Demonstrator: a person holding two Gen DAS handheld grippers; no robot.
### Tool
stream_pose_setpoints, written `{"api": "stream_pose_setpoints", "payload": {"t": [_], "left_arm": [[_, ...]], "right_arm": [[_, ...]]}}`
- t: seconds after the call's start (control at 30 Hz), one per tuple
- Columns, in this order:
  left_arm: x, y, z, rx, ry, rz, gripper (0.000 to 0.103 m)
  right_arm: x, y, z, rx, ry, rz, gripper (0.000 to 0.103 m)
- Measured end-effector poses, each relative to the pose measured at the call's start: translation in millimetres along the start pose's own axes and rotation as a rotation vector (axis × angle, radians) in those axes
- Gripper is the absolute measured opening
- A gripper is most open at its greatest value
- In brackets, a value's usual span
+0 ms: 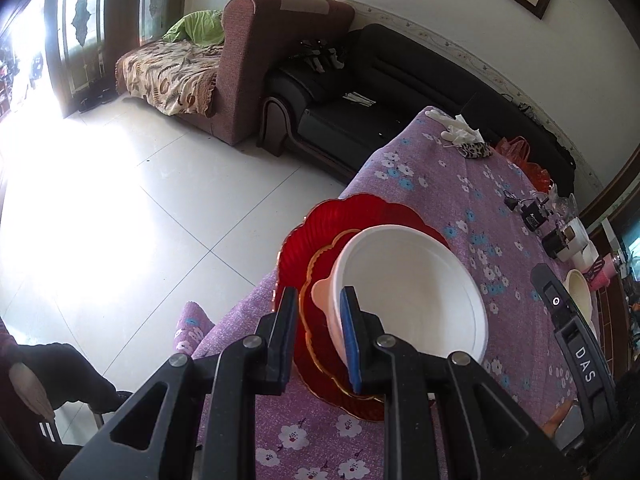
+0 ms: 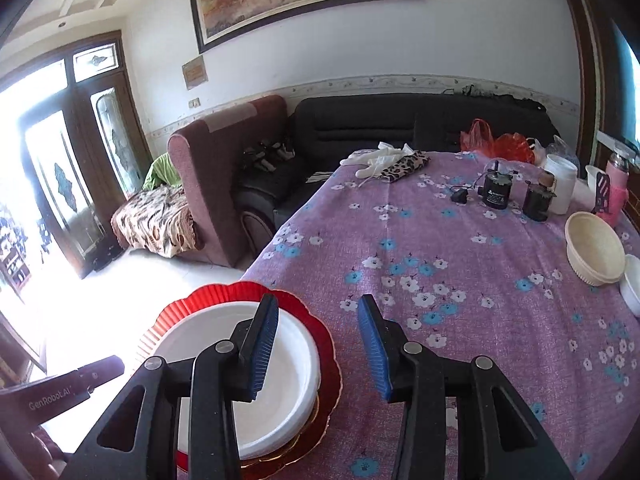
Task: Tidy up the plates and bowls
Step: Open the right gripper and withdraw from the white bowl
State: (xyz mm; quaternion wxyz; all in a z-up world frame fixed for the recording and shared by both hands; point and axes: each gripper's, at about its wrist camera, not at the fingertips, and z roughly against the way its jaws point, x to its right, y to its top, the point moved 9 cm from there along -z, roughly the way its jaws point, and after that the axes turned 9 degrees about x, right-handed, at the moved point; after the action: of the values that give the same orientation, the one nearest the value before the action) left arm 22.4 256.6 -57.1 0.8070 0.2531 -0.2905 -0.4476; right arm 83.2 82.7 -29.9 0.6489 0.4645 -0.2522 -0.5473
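Observation:
A white bowl (image 1: 416,292) sits on stacked red plates (image 1: 352,216) at the table's near left edge. My left gripper (image 1: 320,320) straddles the bowl's near rim by its small handle tab, one finger outside and one inside, jaws narrow around the rim. The bowl (image 2: 208,344) and red plates (image 2: 224,292) show in the right wrist view too. My right gripper (image 2: 318,344) is open and empty, above the plates' right edge. A cream bowl (image 2: 596,248) and a small white bowl (image 2: 632,284) sit at the table's right.
The table wears a purple floral cloth (image 2: 440,264). At its far side lie white gloves and a leopard pouch (image 2: 400,164), black jars (image 2: 496,190), a white cup (image 2: 562,184), a pink bottle (image 2: 616,184). Sofas (image 2: 360,128) stand beyond the table.

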Motion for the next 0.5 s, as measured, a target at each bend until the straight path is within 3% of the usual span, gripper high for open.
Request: {"api": "stream_pose_setpoints", "payload": {"t": [0.07,0.13,0.3,0.5], "left_arm": [[15,0,7,0.017,-0.015,-0.026,0.028],[35,0,15,0.041,-0.035,-0.059,0.042],[102,-13,30,0.075,-0.104,-0.178,0.043],[182,-52,26,0.033,-0.188,-0.313,0.044]], "right_arm": [[18,4,7,0.009,-0.004,-0.040,0.045],[36,8,13,0.022,-0.021,-0.065,0.045],[97,11,34,0.060,-0.061,-0.156,0.045],[179,0,53,0.071,-0.138,-0.256,0.045]]}}
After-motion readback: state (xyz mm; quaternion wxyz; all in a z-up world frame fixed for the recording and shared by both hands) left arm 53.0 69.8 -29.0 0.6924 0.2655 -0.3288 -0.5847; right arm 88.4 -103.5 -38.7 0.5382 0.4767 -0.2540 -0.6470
